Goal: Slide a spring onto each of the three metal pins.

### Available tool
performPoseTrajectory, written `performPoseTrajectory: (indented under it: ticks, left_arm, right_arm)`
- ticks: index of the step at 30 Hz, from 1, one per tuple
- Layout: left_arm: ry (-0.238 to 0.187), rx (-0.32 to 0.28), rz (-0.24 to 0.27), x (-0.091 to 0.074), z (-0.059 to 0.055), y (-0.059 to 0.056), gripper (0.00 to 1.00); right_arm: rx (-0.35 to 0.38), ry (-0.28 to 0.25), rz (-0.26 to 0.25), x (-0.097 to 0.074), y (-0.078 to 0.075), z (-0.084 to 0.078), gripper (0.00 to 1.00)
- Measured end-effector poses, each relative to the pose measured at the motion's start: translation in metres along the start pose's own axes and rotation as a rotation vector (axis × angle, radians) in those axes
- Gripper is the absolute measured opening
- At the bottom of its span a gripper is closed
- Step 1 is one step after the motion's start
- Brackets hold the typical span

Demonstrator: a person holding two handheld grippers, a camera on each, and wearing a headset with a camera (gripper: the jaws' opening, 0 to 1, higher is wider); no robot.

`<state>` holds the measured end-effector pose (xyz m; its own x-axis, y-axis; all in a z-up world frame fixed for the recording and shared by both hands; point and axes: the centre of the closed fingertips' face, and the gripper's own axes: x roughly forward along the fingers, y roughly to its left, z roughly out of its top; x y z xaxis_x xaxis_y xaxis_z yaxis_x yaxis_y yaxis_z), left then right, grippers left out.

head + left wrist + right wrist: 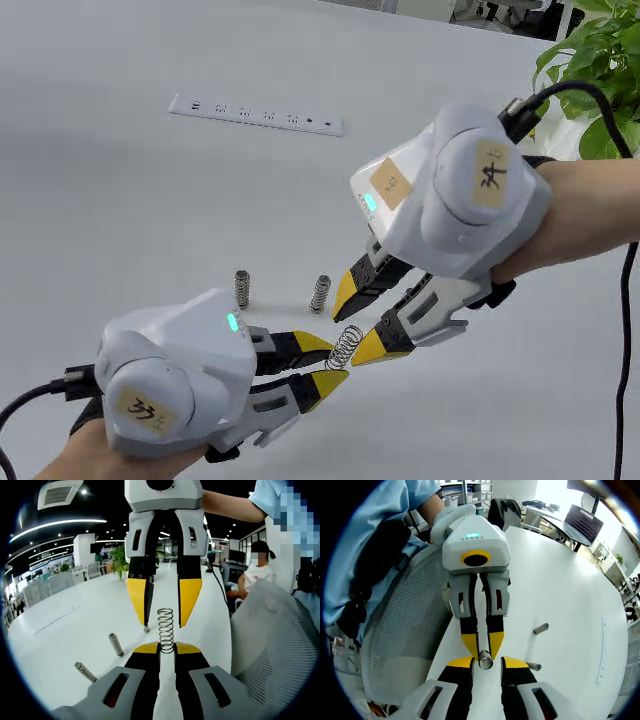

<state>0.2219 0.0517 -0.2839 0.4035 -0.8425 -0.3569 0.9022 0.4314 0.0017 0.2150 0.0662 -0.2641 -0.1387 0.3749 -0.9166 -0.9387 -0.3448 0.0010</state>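
My left gripper (pixel 328 362) at the bottom left is shut on one end of a loose steel spring (pixel 345 346), which sticks out past its yellow tips. My right gripper (pixel 358 322) comes in from the upper right, open, with one fingertip on either side of the spring's free end. The left gripper view has the spring (pixel 165 629) rising from my left gripper (pixel 165 649) into the gap of the right gripper (pixel 164 625). Two more springs (pixel 241 288) (pixel 320 293) stand upright on the white table, just behind the grippers. Whether pins are inside them I cannot tell.
A white power strip (pixel 256 115) lies far back on the table (pixel 120 220). A green plant (pixel 590 60) stands at the back right corner. A black cable (pixel 628 330) hangs from the right gripper. A mesh chair (pixel 270 645) is beside the table edge.
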Motion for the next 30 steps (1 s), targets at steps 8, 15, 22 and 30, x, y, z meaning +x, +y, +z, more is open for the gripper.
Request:
performPoseTrajectory:
  ticks: [8, 15, 22, 30]
  left_arm:
    - [0.002, 0.002, -0.014, 0.002, 0.0015, -0.0019, 0.07]
    - [-0.004, 0.005, -0.016, 0.0022, 0.0055, -0.0018, 0.07]
    - [-0.003, 0.006, -0.02, 0.0023, 0.0053, -0.0031, 0.07]
    - [0.003, 0.029, -0.032, 0.003, 0.0066, -0.0058, 0.07]
  right_arm:
    - [0.022, 0.009, 0.025, 0.0046, 0.0035, -0.0054, 0.12]
    - [0.02, 0.012, 0.038, 0.0072, 0.0046, -0.0051, 0.09]
    - [0.018, 0.017, 0.047, 0.008, 0.0058, -0.006, 0.08]
    - [0.042, 0.015, 0.063, 0.009, 0.0087, -0.0055, 0.08]
